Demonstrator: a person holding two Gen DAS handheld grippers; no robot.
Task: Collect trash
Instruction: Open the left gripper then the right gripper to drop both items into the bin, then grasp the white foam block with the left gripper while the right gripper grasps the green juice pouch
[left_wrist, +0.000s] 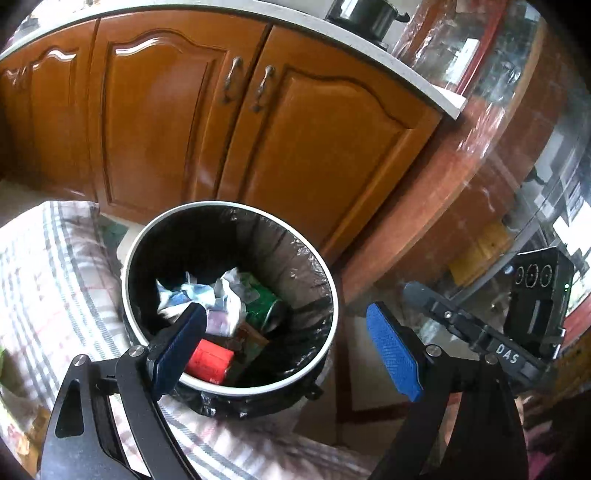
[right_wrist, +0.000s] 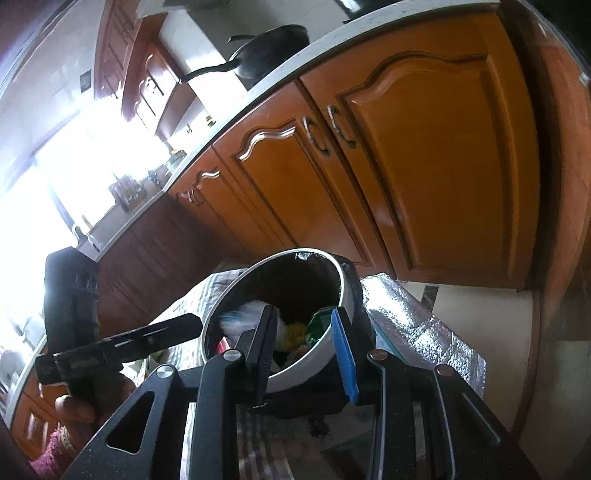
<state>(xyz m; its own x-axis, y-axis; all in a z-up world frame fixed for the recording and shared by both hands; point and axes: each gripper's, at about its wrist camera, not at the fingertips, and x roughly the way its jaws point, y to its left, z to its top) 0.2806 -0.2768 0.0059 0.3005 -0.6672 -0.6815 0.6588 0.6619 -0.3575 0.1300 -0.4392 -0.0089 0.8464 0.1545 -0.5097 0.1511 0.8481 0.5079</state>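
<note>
The left gripper (left_wrist: 291, 347) was spread wide with nothing between its blue pads (left_wrist: 393, 354), hovering just above the near rim of a round bin (left_wrist: 236, 389). The bin — white-rimmed and lined with a black plastic bag (left_wrist: 295, 254) — sat directly ahead of and below the fingers. Inside it lay crumpled white paper (left_wrist: 229, 295), a green can (left_wrist: 264, 310) just beyond, and a red cylinder (left_wrist: 208, 360) nearest the left finger. The right gripper (right_wrist: 304, 341) was also parted, more narrowly, and empty, poised over the same bin's near edge (right_wrist: 314, 363) — the trash was visible between its fingers. The bin rested on a checked cloth (left_wrist: 48, 266). Farther ahead stood orange-brown wooden cabinet doors (left_wrist: 155, 122) under a pale countertop (left_wrist: 369, 55) carrying a dark pot (left_wrist: 369, 16).
</note>
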